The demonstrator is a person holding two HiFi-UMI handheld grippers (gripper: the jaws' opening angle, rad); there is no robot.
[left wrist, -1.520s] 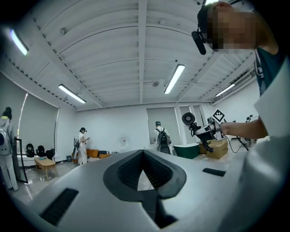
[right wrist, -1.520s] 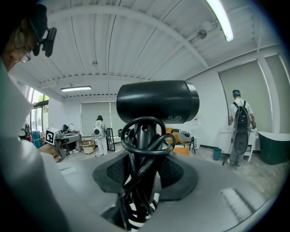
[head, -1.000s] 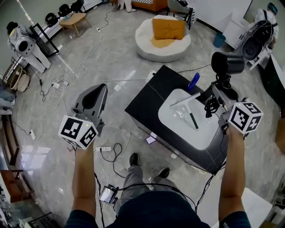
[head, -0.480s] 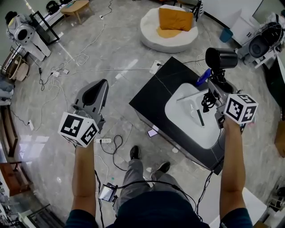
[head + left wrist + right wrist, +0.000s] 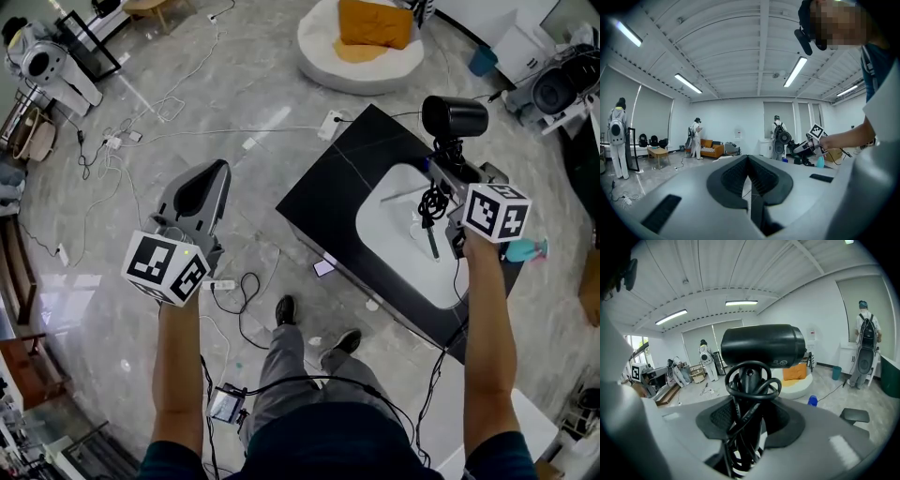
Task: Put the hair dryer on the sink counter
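Observation:
The black hair dryer (image 5: 454, 117) stands upright in my right gripper (image 5: 439, 178), which is shut on its handle. Its cord is coiled around that handle. It hangs above the far side of the white basin (image 5: 394, 234) set in the black sink counter (image 5: 328, 192). In the right gripper view the hair dryer (image 5: 763, 347) fills the middle, with its handle and cord pinched in my right gripper (image 5: 749, 423). My left gripper (image 5: 197, 202) hovers over the floor, left of the counter. The left gripper view shows the left gripper (image 5: 749, 176) shut with nothing in it.
A dark pen (image 5: 431, 246) lies in the basin beside a faucet (image 5: 398, 195). A teal bottle (image 5: 525, 250) stands by my right hand. Cables (image 5: 246, 309) and a power strip (image 5: 217, 285) lie on the floor. A round white seat (image 5: 361, 42) is beyond the counter.
The person has stepped closer to the counter, and the right gripper with the hair dryer has drifted left over the basin's far side. The teal bottle has come into view. The left gripper barely moved.

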